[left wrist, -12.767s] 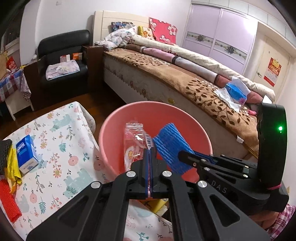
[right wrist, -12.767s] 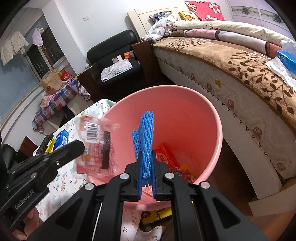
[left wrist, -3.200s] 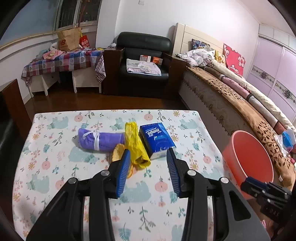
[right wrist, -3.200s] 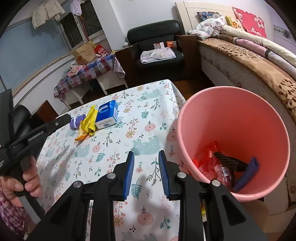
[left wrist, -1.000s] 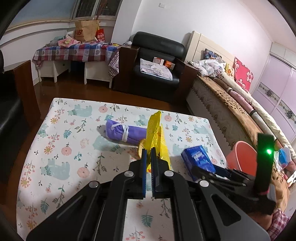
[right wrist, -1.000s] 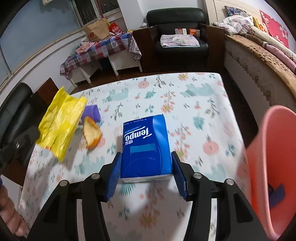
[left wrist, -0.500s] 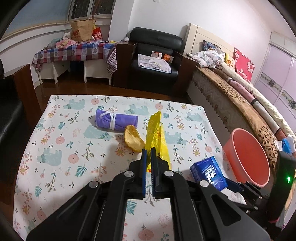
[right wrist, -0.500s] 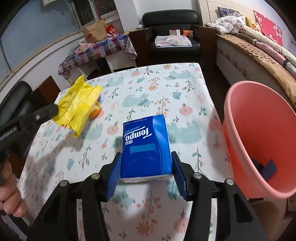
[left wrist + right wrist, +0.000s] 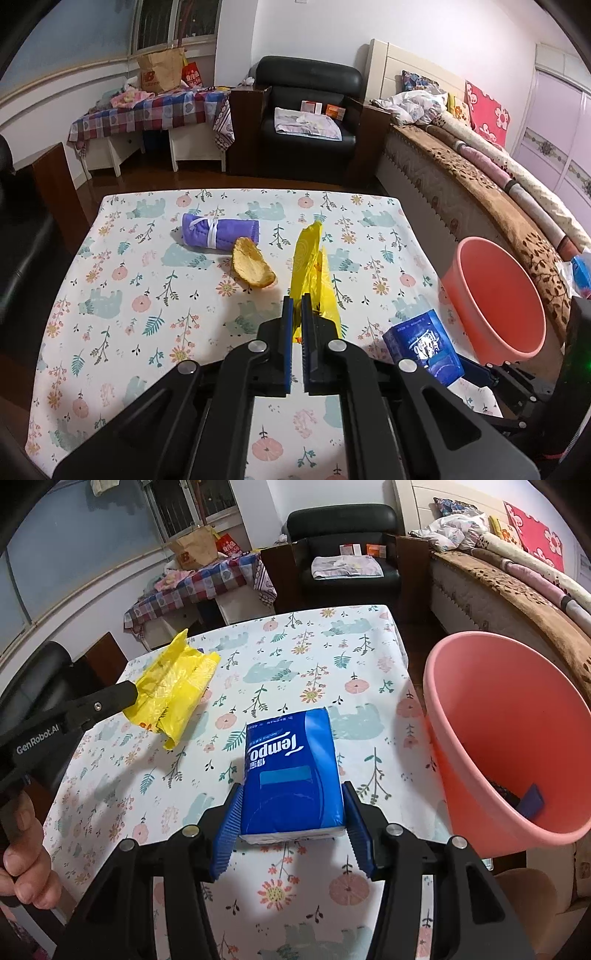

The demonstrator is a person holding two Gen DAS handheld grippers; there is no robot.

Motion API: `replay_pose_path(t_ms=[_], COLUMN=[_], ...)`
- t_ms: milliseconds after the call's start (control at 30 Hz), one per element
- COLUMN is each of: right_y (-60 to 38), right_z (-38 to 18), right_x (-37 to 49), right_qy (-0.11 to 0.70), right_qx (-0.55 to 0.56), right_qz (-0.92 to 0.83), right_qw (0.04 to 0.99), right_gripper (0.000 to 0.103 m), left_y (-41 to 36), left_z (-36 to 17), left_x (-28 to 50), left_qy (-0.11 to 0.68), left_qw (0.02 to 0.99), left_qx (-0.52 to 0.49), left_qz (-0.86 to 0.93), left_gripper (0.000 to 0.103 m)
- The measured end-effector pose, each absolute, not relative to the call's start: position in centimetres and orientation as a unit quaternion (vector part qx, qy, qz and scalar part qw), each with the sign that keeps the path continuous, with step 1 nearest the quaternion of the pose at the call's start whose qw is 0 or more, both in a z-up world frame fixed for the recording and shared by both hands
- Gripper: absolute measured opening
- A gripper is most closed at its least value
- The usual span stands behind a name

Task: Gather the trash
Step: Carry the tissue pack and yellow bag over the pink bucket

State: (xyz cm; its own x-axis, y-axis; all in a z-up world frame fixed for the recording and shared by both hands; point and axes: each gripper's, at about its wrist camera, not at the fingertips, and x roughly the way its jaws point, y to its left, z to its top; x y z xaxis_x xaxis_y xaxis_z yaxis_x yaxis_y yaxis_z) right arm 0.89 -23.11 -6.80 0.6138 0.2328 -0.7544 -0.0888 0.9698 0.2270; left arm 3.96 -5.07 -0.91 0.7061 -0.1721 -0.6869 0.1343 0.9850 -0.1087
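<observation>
Far left on the tabletop (image 9: 110,295), a rolled purple cloth (image 9: 220,232) tied with a white band lies flat, and touching its near edge sits a curled piece of orange peel (image 9: 252,267). Neither is in any grip.

Moving right, the left gripper (image 9: 295,306) is clenched tight on a yellow plastic bag (image 9: 308,273). The crumpled bag sticks up and forward out of the blue pads, lifted clear above the floral cloth, just right of the peel. In the right wrist view the same bag (image 9: 175,688) hangs from the tip of that gripper (image 9: 129,698), with the person's hand (image 9: 26,867) wrapped round the handle at the lower left edge.

On to the right gripper (image 9: 291,808), and it is grasping a blue tissue pack (image 9: 291,771) squarely between its two ribbed pads, one pad pressed on each long side, the printed face up and the pack jutting forward past the fingertips, above the tabletop's near right part.

Furthest right, the pink bin (image 9: 509,738) stands just off the tabletop's edge, beside the bed (image 9: 517,583), just right of the held pack. Dark scraps and a blue piece lie at its bottom.
</observation>
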Motion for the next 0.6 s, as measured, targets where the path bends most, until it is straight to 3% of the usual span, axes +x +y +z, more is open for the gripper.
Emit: replay_pose_path(t_ms=[600], right_y=[-25.1], right_z=[-5.8], right_x=[-0.1], right_qy=[0.405], right_qx=[0.093], right_qz=[0.078], right_qw=[0.906], right_gripper=[0.052], left_y=[-7.8], left_z=[-0.6], left_x=[3.9], left_qy=[0.368], left_qw=[0.926], left_qx=[0.002], left_qz=[-0.088], left_gripper=[0.003])
